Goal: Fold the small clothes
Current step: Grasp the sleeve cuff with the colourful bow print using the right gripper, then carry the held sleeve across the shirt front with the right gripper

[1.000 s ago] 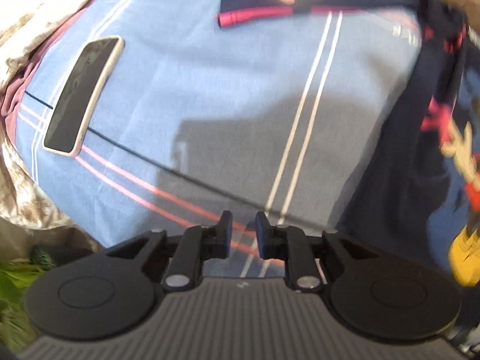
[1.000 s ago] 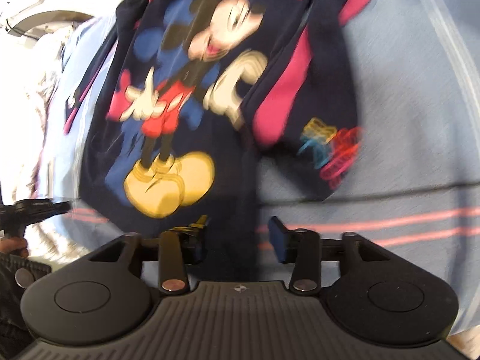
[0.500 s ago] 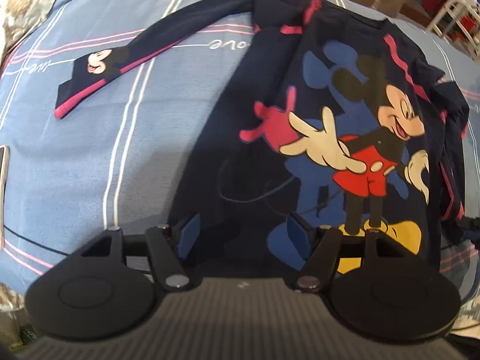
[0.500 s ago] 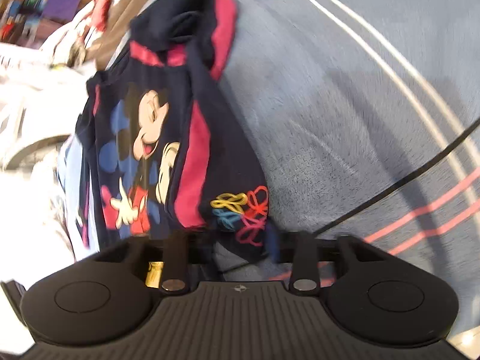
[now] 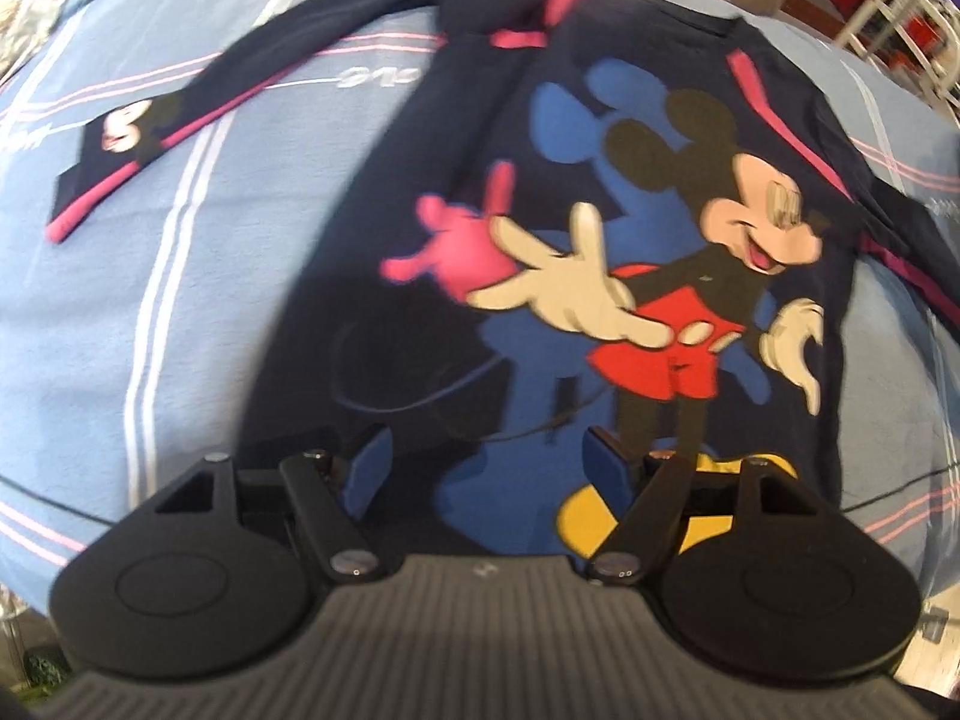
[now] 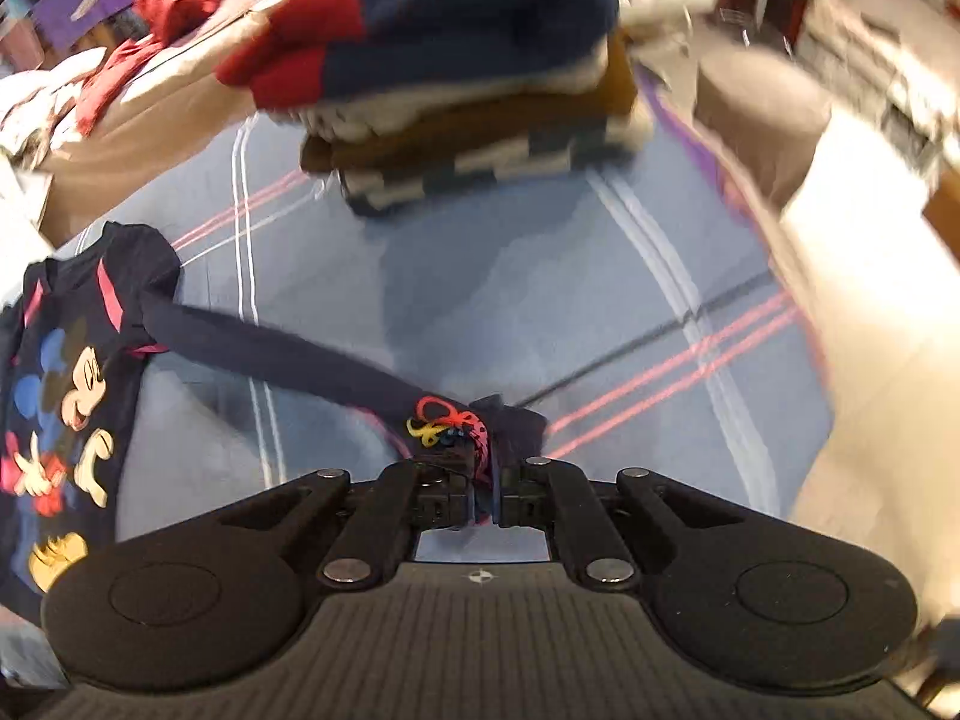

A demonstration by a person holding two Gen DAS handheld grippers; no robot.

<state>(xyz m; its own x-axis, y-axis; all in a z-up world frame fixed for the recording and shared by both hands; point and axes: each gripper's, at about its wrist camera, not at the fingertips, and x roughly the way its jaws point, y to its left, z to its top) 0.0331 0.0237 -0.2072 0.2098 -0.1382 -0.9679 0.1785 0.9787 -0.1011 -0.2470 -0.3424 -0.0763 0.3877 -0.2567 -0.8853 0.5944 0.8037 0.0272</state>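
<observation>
Blue striped bedding (image 5: pixel 180 276) carries a navy Mickey Mouse shirt (image 5: pixel 600 252) lying flat, print up. Above its lower hem the left gripper (image 5: pixel 489 456) hovers with its jaws spread wide, holding nothing. To one side, the right gripper (image 6: pixel 480 495) sits low over the bedding, pinched tight on the cuff of the shirt's sleeve (image 6: pixel 300 357), which stretches out taut from the body. Beyond it stands a stack of folded clothes (image 6: pixel 456 96).

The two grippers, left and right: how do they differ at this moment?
The left gripper is open and holds nothing, hovering over the lower part of the Mickey shirt; the right gripper is shut on the shirt's sleeve cuff. The left faces the printed front; the right is off to the side, sleeve stretched toward it. Both are black two-finger tools over the blue striped sheet.
</observation>
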